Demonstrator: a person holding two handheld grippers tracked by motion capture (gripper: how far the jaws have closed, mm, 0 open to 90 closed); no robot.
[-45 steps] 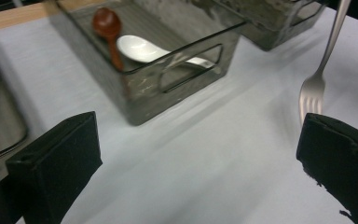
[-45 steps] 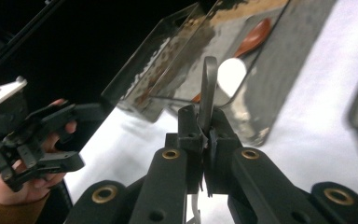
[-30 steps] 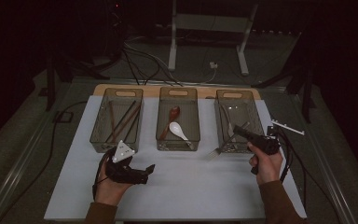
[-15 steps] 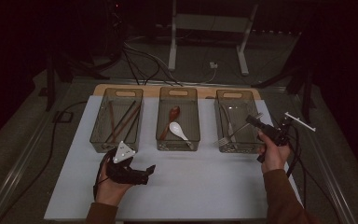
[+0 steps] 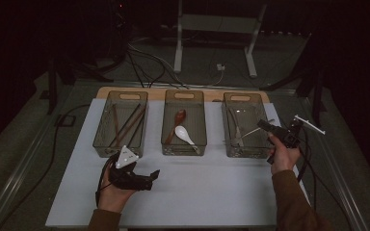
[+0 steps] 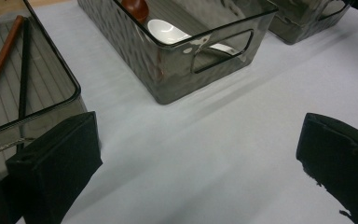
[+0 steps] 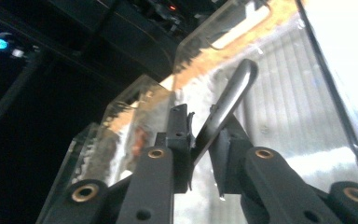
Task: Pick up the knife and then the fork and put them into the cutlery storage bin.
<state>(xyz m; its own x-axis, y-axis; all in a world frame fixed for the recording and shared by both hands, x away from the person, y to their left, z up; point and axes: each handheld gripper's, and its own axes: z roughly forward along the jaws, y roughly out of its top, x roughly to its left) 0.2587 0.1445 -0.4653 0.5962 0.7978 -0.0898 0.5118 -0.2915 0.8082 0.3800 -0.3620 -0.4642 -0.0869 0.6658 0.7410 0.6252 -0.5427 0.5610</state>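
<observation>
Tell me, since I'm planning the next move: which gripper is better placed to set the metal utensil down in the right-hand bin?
The right gripper. Its jaws are shut on the metal utensil and it hangs at the right bin. The left gripper rests open on the white mat, near the left bin.

A dim room with a dark floor [image 5: 289, 57], trailing cables [image 5: 139, 55] and a white metal stand [image 5: 217, 29].
</observation>
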